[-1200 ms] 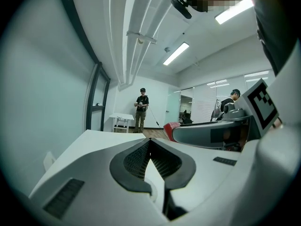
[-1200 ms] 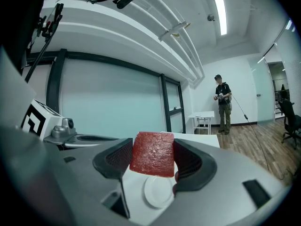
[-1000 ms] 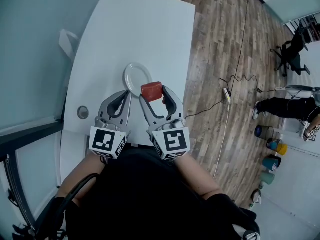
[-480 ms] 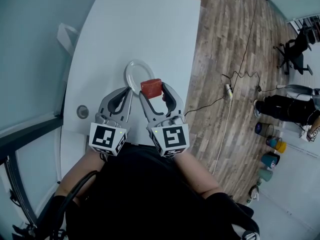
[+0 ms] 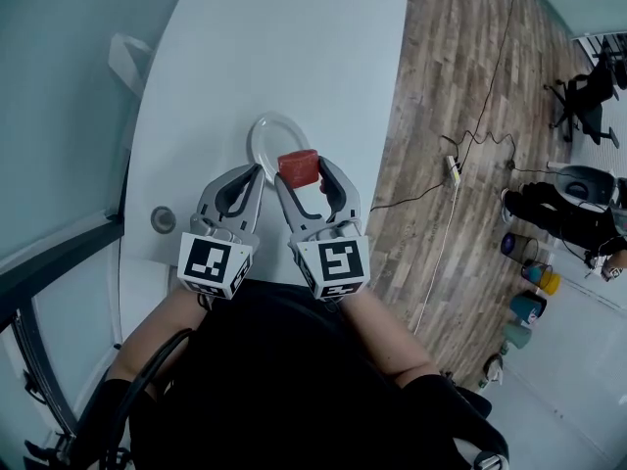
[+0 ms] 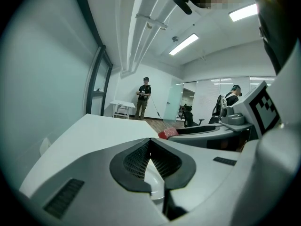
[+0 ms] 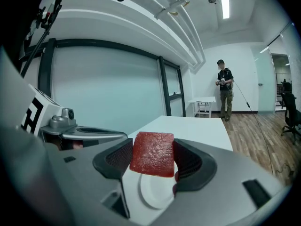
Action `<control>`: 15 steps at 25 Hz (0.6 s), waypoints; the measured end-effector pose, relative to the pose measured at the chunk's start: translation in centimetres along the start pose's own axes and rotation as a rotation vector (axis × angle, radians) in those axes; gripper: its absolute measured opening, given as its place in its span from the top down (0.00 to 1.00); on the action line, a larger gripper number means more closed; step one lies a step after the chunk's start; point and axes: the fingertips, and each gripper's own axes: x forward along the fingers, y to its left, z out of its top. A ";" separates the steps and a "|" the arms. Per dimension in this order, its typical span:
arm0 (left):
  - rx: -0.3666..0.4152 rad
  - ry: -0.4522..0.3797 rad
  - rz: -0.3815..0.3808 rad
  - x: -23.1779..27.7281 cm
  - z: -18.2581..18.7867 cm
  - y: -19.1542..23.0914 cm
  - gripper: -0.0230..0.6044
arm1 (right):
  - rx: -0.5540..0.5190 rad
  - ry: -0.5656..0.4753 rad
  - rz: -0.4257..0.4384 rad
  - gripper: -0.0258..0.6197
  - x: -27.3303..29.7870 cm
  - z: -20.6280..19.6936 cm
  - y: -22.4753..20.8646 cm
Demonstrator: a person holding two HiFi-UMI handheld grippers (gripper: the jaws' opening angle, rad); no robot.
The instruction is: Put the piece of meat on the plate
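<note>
Right now the piece of meat, a flat red slab, sits just above the middle of the head view, clamped between the two jaws of the right gripper. In the right gripper view the slab stands upright on its edge, one dark ribbed pad pressed to each side, filling the gap between them. It is held at the lower right rim of the plate, a small white round dish; from the head view the meat overlaps that rim, and in the right gripper view the plate shows below and beyond the slab. Whether the meat touches the plate cannot be told

Just left of it, the left gripper has its jaws closed together with nothing between them; in the left gripper view the pads meet at their tips, and a sliver of the plate shows through the opening under them. Its tip lies at the plate's lower edge. The two grippers run side by side up from the lower centre of the frame, each with its marker cube near the person's body.

Around them spreads the white table, filling the upper left and centre of the head view, with a small round grey fitting near its lower left edge. To the right is the wooden floor, crossed by a thin dark cable, and a black office chair stands at the far right. Farther off, in the right gripper view, a person stands by the wall
</note>
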 end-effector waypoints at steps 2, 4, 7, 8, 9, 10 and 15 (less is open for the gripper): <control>-0.001 0.010 -0.003 0.3 -0.3 0.2 0.96 | 0.003 0.014 -0.001 0.53 0.5 -0.5 0.0; -0.001 0.018 -0.005 0.5 -0.7 0.3 0.96 | 0.007 0.025 0.000 0.53 0.9 -1.0 0.0; -0.005 0.029 -0.009 0.7 -1.2 0.5 0.96 | 0.010 0.044 0.000 0.53 1.5 -1.7 -0.1; -0.007 0.032 -0.009 0.8 -1.4 0.6 0.96 | 0.011 0.050 -0.001 0.53 1.7 -1.9 -0.2; -0.009 0.036 -0.009 0.9 -1.5 0.8 0.96 | 0.012 0.057 -0.002 0.53 1.9 -2.1 -0.3; -0.011 0.041 -0.009 1.0 -1.7 1.0 0.96 | 0.012 0.063 -0.003 0.53 2.2 -2.3 -0.3; -0.009 0.064 -0.006 1.6 -2.4 2.2 0.96 | 0.014 0.085 -0.005 0.53 3.6 -2.9 -0.3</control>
